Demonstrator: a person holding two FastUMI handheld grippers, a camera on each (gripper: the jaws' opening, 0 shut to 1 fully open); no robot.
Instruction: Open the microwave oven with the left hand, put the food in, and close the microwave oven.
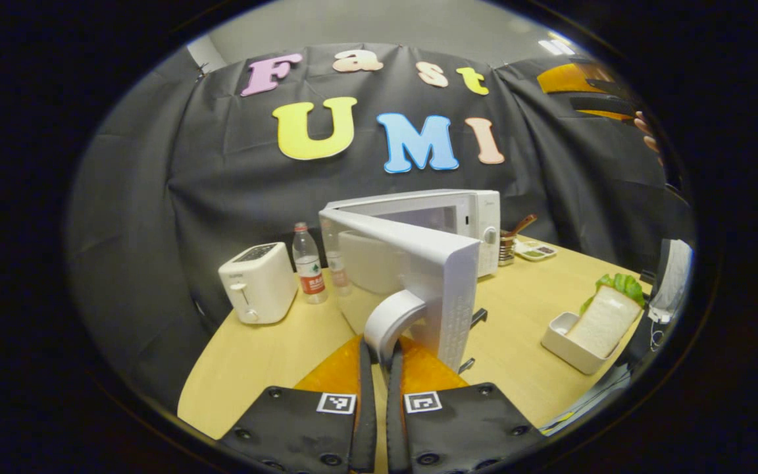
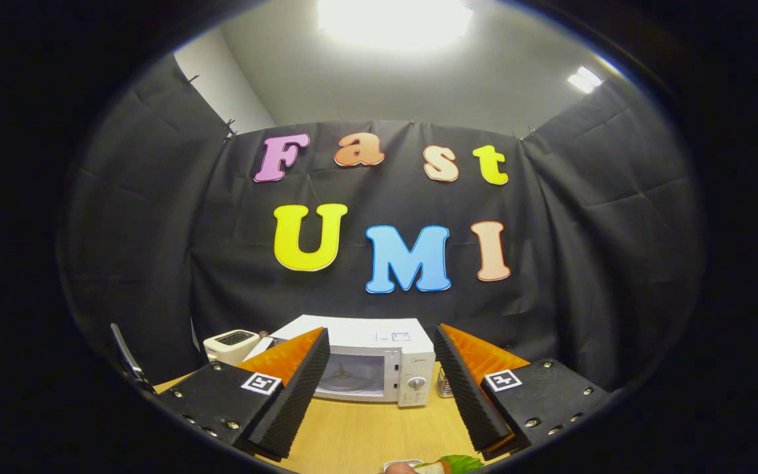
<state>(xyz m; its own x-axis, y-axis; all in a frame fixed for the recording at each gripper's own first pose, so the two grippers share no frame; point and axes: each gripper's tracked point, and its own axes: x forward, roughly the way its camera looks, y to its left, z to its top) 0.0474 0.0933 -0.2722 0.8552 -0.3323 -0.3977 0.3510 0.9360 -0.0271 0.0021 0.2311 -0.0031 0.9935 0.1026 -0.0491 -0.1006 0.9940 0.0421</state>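
The white microwave (image 1: 464, 224) stands at the back of the table, and its door (image 1: 445, 289) is swung out toward me. My left gripper (image 1: 379, 352) is shut on the door's curved white handle (image 1: 389, 319), which sits pinched between the two fingers. The food, a sandwich with lettuce (image 1: 606, 316) in a white tray (image 1: 566, 345), rests at the table's right edge. My right gripper (image 2: 381, 342) is held high and open, with nothing between its fingers. Past them I see the microwave (image 2: 379, 359) with its cavity and turntable showing. A bit of lettuce (image 2: 454, 463) peeks in at the bottom.
A white toaster (image 1: 257, 283) and two plastic bottles (image 1: 310, 263) stand left of the microwave. A utensil holder (image 1: 507, 247) and a small dish (image 1: 535, 250) sit to its right. A hand (image 1: 645, 131) holds the other gripper up at the far right. The wooden table (image 1: 517, 316) has free room in front.
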